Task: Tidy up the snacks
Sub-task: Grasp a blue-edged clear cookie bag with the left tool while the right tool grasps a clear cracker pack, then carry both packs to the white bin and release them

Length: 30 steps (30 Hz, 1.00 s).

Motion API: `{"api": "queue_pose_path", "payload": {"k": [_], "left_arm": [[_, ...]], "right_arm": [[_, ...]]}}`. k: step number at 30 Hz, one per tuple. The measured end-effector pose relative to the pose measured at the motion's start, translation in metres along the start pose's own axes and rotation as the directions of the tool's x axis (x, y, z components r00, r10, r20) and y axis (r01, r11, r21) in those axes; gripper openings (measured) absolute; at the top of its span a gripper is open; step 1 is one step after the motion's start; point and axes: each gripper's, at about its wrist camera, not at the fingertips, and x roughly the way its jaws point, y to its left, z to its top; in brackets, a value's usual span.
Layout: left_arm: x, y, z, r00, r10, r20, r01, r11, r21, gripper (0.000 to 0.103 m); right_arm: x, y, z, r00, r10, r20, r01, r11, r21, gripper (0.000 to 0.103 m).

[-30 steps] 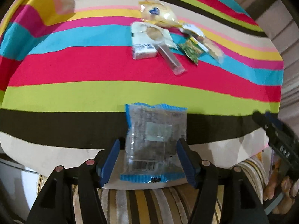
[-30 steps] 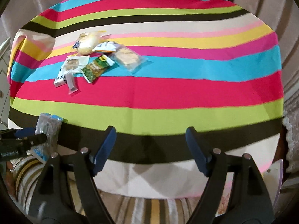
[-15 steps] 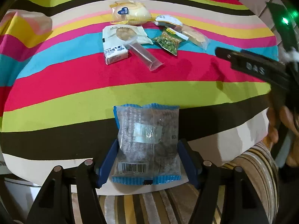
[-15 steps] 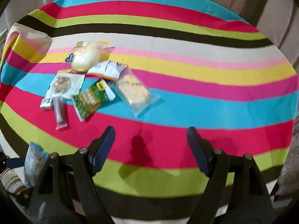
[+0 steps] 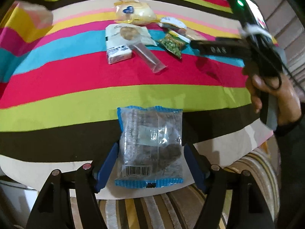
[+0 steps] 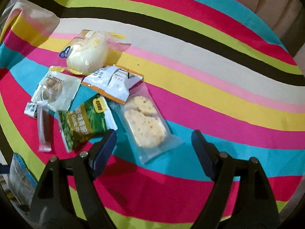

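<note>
My left gripper (image 5: 149, 148) is shut on a clear blue-edged snack packet (image 5: 150, 143) and holds it above the near edge of the striped table (image 5: 76, 99). My right gripper (image 6: 153, 139) is open and empty, hovering just above a clear packet of crackers (image 6: 146, 124). The snack pile holds a yellow bun packet (image 6: 87, 55), a white-and-orange packet (image 6: 114, 82), a green packet (image 6: 85, 118), a white cookie packet (image 6: 55, 91) and a clear stick packet (image 6: 44, 129). The right gripper also shows in the left wrist view (image 5: 219, 47).
A translucent pale object (image 6: 36, 21) lies at the table's far left. A striped rug (image 5: 171, 210) covers the floor below the near table edge. A beige sofa (image 6: 266, 2) stands behind the table.
My right gripper has moved forward and down over the table toward the cracker packet. My left gripper still holds the blue-edged packet at the near edge.
</note>
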Motion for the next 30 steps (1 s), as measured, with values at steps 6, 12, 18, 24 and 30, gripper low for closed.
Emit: {"api": "queue_pose_path", "payload": {"k": [6, 12, 18, 24, 30], "left_arm": [[0.012, -0.018, 0.007, 0.995, 0.094, -0.038, -0.091, 0.994, 0.067, 0.072], [0.015, -0.037, 0.011, 0.992, 0.127, -0.013, -0.125, 0.986, 0.105, 0.064], [0.000, -0.043, 0.003, 0.989, 0.150, 0.017, -0.151, 0.982, 0.115, 0.058], [-0.018, -0.052, -0.005, 0.980, 0.186, 0.073, -0.194, 0.974, 0.118, 0.057], [-0.038, -0.061, -0.016, 0.970, 0.213, 0.117, -0.228, 0.965, 0.130, 0.057]], "right_arm": [[0.013, -0.003, 0.009, 0.998, 0.056, -0.006, -0.056, 0.998, 0.018, 0.069], [0.011, 0.009, 0.007, 0.997, 0.070, 0.012, -0.070, 0.998, -0.006, 0.040], [0.000, 0.006, -0.014, 0.998, 0.064, 0.019, -0.065, 0.996, 0.056, 0.039], [-0.019, 0.003, -0.038, 0.998, 0.054, 0.015, -0.055, 0.993, 0.104, 0.039], [-0.045, -0.004, -0.061, 0.998, 0.051, 0.028, -0.054, 0.987, 0.149, 0.039]]}}
